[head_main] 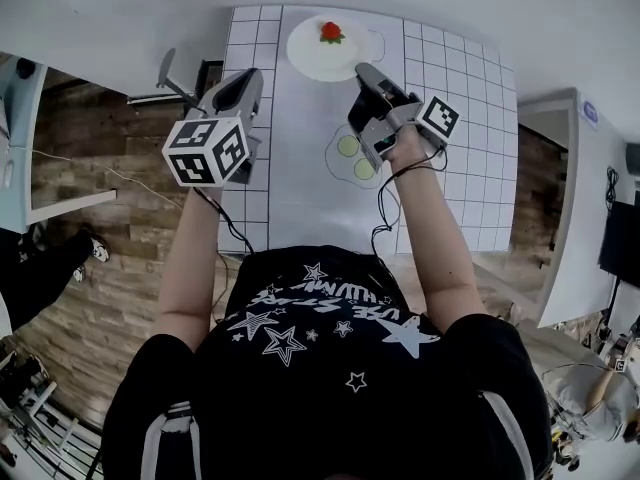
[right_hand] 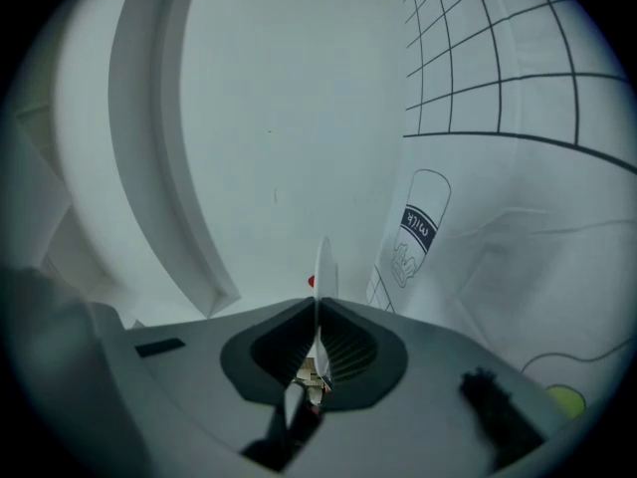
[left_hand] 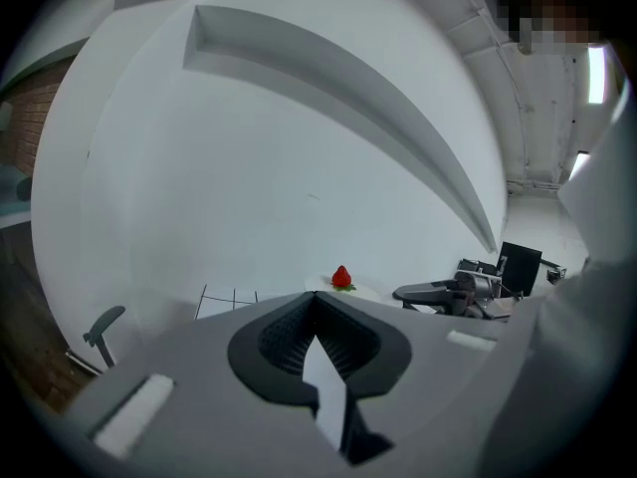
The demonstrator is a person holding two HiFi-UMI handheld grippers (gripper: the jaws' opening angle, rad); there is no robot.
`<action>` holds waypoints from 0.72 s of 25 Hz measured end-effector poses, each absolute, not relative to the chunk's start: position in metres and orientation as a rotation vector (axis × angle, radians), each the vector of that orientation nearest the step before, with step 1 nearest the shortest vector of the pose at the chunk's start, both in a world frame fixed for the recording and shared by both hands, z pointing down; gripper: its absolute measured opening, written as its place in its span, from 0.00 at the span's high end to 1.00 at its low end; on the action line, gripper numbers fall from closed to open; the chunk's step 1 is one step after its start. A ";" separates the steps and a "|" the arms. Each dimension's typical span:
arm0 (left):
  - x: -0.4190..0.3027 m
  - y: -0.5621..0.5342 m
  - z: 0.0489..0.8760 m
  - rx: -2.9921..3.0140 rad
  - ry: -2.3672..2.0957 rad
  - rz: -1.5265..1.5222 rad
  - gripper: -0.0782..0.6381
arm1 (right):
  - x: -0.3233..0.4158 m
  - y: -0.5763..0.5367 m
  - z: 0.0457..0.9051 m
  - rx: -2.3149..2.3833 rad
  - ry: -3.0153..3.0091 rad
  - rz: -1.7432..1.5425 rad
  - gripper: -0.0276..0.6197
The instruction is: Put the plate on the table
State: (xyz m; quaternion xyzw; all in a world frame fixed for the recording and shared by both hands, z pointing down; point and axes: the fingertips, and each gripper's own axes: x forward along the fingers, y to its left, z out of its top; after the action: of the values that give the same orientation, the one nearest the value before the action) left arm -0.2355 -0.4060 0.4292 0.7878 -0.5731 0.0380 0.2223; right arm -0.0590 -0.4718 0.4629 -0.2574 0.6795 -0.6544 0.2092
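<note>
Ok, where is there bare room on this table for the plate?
Bare: the plain strip between left gripper and the green discs, and the gridded cloth right of the right gripper, which grips the plate. Crowded only around the discs.

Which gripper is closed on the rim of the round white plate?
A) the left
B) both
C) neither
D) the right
D: the right gripper has the thin rim of the round white plate between its jaws; the left gripper is shut on nothing.
</note>
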 end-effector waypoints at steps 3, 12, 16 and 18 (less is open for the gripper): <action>-0.242 -0.415 0.430 2.158 -1.615 0.100 0.88 | -0.063 -0.484 0.461 -0.696 1.910 -1.815 0.93; -0.239 -0.418 0.429 2.153 -1.680 0.129 0.88 | -0.068 -0.488 0.470 -0.659 1.972 -1.819 0.93; -0.238 -0.421 0.439 2.134 -1.680 0.134 0.88 | -0.072 -0.495 0.491 -0.664 1.963 -1.862 0.93; -0.236 -0.424 0.444 2.126 -1.675 0.136 0.88 | -0.075 -0.503 0.498 -0.665 1.969 -1.873 0.93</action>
State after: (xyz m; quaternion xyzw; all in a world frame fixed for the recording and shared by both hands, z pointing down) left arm -0.2360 -0.4243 0.4444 0.7664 -0.6036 0.0491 0.2143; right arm -0.0749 -0.5032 0.4982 -0.2343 0.6935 -0.6595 0.1712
